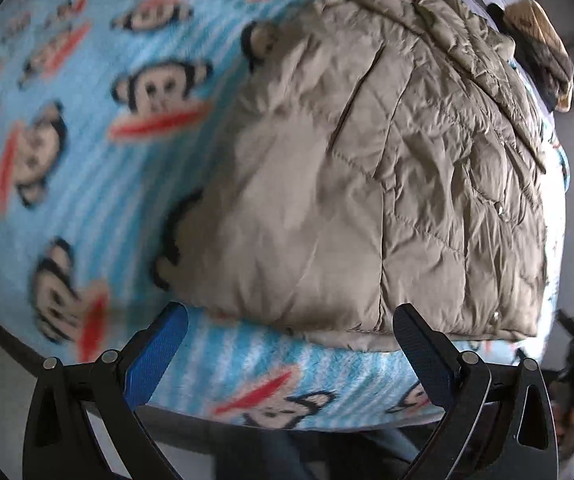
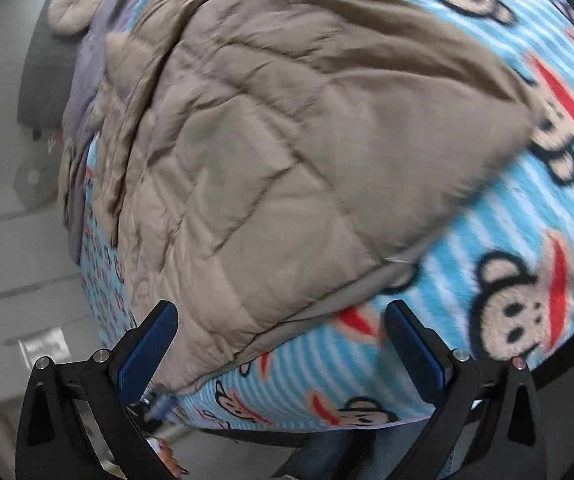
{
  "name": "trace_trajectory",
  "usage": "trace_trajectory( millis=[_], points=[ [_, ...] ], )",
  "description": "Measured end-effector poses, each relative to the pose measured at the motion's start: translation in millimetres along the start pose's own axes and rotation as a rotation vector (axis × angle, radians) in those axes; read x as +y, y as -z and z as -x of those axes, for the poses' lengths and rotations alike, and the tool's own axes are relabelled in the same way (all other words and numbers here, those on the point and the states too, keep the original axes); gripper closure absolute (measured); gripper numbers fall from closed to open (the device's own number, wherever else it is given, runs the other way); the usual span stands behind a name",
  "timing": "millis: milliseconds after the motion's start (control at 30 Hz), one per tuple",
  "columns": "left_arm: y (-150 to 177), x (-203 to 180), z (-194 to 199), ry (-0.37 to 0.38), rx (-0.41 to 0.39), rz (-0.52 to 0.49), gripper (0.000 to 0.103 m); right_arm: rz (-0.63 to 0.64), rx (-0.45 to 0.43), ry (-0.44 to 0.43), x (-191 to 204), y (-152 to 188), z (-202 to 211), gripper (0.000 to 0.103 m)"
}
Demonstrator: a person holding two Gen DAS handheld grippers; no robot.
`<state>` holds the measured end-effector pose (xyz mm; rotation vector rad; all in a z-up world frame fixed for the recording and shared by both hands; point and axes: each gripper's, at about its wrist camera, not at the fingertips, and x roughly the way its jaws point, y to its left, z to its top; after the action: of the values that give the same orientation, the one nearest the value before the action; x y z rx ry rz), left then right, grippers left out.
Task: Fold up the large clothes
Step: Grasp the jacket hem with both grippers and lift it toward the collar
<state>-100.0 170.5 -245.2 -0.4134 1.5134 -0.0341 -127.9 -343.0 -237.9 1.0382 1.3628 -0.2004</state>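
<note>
Quilted jacket [image 1: 367, 184], beige: we see it folded, lying on monkey-print blanket [image 1: 87, 160] over a bed. Left tool [image 1: 291, 344] & right tool [image 2: 281, 340]: both released, jaws wide, hovering near hem, nothing gripped.

No readable text, labels, brands or numbers in either wrist view. The blanket [image 1: 87, 184] carries only a repeating cartoon monkey-face print with red mouths (a picture motif, no lettering). The quilted jacket [image 1: 367, 184] lying on the blanket shows no tag or logo; small marks at its far edge are too blurred to read.
</note>
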Motion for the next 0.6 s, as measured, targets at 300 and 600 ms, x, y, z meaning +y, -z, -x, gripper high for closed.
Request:
trace_trajectory(
  millis=[300, 600],
  points=[
    [-6.8, -15.6, -10.7, 0.096, 0.015, -0.042, 0.000, -0.176, -0.089, -0.079, -36.1, -2.6, 14.1, 0.000],
    [-15.8, -18.0, -24.1, 0.154, 0.046, -0.001, 0.000, -0.231, -0.156, -0.146, -53.0, -23.7, 12.9, 0.000]
  ],
)
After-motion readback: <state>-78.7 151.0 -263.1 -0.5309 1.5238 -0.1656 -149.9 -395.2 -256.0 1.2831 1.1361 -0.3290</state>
